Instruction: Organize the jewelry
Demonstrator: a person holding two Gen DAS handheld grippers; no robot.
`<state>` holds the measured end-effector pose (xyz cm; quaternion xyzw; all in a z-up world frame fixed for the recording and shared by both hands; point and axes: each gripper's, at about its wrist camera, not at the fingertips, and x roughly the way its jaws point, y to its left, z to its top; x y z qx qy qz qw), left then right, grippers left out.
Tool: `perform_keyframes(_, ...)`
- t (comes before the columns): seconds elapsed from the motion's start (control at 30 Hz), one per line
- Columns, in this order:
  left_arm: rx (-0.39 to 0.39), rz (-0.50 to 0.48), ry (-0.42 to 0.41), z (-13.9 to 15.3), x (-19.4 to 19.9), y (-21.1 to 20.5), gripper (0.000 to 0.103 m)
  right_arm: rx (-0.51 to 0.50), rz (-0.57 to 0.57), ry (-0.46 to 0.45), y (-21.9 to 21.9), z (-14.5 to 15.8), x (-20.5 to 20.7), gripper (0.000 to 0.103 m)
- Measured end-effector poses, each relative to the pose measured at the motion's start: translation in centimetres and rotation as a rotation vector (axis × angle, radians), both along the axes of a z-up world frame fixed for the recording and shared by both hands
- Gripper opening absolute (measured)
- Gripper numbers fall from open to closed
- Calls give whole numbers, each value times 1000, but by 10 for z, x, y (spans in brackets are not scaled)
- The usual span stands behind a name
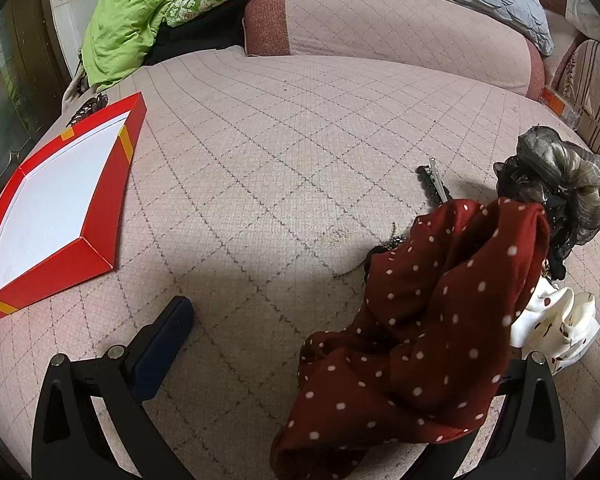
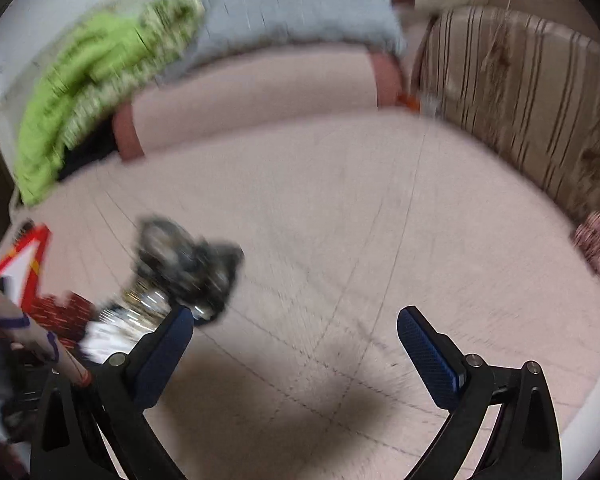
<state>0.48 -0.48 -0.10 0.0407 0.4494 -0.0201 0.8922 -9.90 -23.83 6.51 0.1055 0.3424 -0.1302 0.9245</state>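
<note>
On the quilted pink bed [image 1: 300,140], the left tool [image 1: 340,344] is spread wide, a red dotted scrunchie [image 1: 432,320] draped on one finger; the right tool [image 2: 296,344] gapes empty. Carrying it to the red box [image 1: 52,208] seems next.

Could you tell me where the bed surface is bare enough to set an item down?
Bare quilt runs between the red tray and the dark red dotted scrunchie, back to the pink bolster. It is crowded around the grey scrunchie, hair clip and white scrunchie.
</note>
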Motion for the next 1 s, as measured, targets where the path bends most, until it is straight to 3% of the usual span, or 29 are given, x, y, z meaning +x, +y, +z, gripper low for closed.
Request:
perform_keyframes(0.1, 2, 1, -2, 1, 1, -1, 103, -55, 37, -116, 16, 28, -32, 103)
perform_keyframes(0.27, 5, -34, 15, 7, 0, 0, 103, -63, 122, -179, 35, 46, -56, 103)
perform_keyframes(0.33, 10, -43, -14, 17, -6, 2, 103, -54, 140, -186, 40, 48, -61, 103)
perform_keyframes(0.5, -89, -23, -153, 59, -43, 23, 103, -4, 170, -209, 48, 48, -69, 103)
perform_keyframes(0.7, -97, -18, -323, 107, -90, 51, 103, 5, 164, -192, 49, 45, -68, 103)
perform_keyframes(1.0, -92, 11, -345, 118, -114, 78, 103, -36, 183, -171, 65, 45, -62, 103)
